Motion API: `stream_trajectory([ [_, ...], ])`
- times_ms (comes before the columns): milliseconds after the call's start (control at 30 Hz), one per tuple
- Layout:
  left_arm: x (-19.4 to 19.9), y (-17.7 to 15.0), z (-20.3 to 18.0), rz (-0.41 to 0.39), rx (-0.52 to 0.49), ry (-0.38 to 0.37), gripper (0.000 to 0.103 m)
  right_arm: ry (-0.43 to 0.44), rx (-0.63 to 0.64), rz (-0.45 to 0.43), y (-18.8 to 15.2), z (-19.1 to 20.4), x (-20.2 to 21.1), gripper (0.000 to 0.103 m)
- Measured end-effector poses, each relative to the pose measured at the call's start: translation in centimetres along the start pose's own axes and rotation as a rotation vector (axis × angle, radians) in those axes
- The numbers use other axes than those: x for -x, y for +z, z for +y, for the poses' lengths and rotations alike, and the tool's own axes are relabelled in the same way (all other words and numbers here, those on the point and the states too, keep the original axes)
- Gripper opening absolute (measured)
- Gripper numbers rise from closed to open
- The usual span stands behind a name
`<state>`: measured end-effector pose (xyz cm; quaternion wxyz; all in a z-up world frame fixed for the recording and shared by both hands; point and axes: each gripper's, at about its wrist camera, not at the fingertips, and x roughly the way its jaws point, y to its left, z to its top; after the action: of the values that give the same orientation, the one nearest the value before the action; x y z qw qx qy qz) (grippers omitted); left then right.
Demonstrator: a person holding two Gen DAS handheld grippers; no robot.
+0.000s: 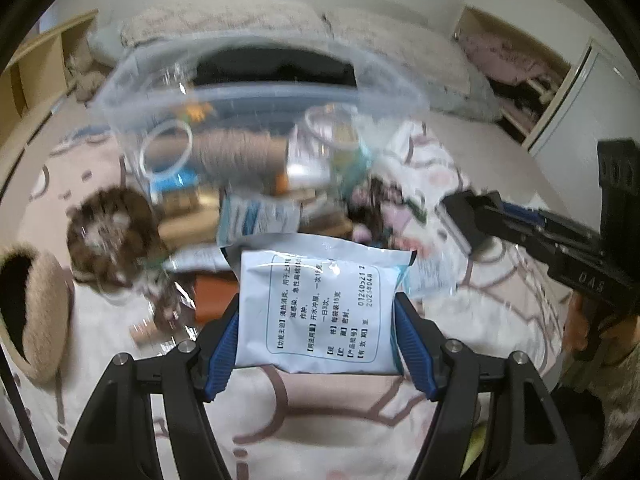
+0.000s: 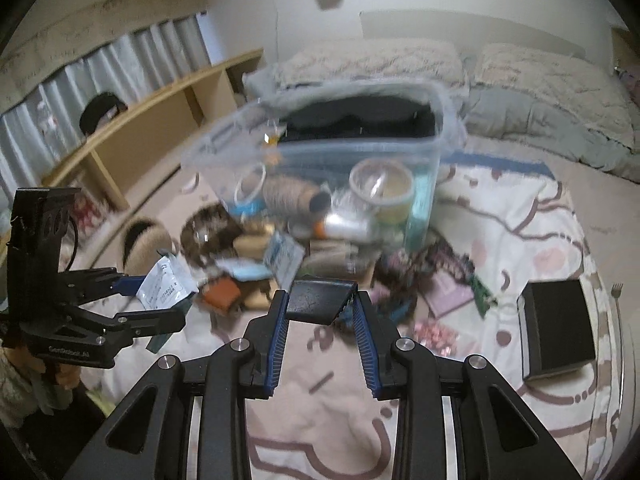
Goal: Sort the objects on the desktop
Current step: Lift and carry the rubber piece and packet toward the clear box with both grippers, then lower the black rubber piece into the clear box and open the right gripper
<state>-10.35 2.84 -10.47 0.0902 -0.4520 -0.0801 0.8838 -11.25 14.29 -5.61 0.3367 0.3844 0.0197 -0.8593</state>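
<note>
The left gripper (image 1: 316,328) pinches a white packet (image 1: 320,312) (printed); the right gripper (image 2: 320,312) pinches a black wallet (image 2: 320,300), both near the clear box (image 2: 340,152).

White sachet (image 1: 320,304): boxed Chinese print, digits "0124052". Right gripper (image 1: 460,216) body, at 3 o'clock: "DAS". Left gripper (image 2: 176,296) body, at 8 o'clock: "GenRobot.AI".

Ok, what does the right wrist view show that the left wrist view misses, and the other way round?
Only the right wrist view: the right tongs shut on a black wallet-like item, and a black box on the bedspread. Only the left wrist view: the printed text on the white sachet, gripped by the left tongs. Both: the sachet and the clear plastic bin amid the clutter.
</note>
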Motion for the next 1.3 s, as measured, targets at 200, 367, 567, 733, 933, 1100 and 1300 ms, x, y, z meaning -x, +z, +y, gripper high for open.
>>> stream_trajectory([
  [200,1.2,3.3,0.6,-0.092,0.033,0.014,0.070,-0.011,-0.003,-0.093,3.1,0.3,1.0,0.033],
  [367,1.9,5.6,1.3,-0.169,0.038,0.063,0.070,-0.012,0.020,-0.147,5.9,1.3,0.9,0.033],
  [567,2.5,7.7,2.7,-0.258,0.057,0.130,0.070,0.007,0.032,-0.167,9.3,2.8,-0.7,0.033],
  [733,3.3,8.7,3.6,-0.305,0.077,0.143,0.070,0.006,0.044,-0.133,11.9,3.8,-3.7,0.033],
  [933,3.5,8.9,4.7,-0.317,0.098,0.156,0.070,0.003,-0.007,-0.065,13.7,3.5,-8.1,0.033],
  [1100,3.5,9.1,5.7,-0.321,0.122,0.168,0.070,-0.008,-0.057,-0.017,14.6,2.8,-11.5,0.033],
  [1300,3.5,9.6,6.9,-0.328,0.159,0.169,0.070,0.005,-0.111,0.028,15.3,2.0,-13.9,0.033],
])
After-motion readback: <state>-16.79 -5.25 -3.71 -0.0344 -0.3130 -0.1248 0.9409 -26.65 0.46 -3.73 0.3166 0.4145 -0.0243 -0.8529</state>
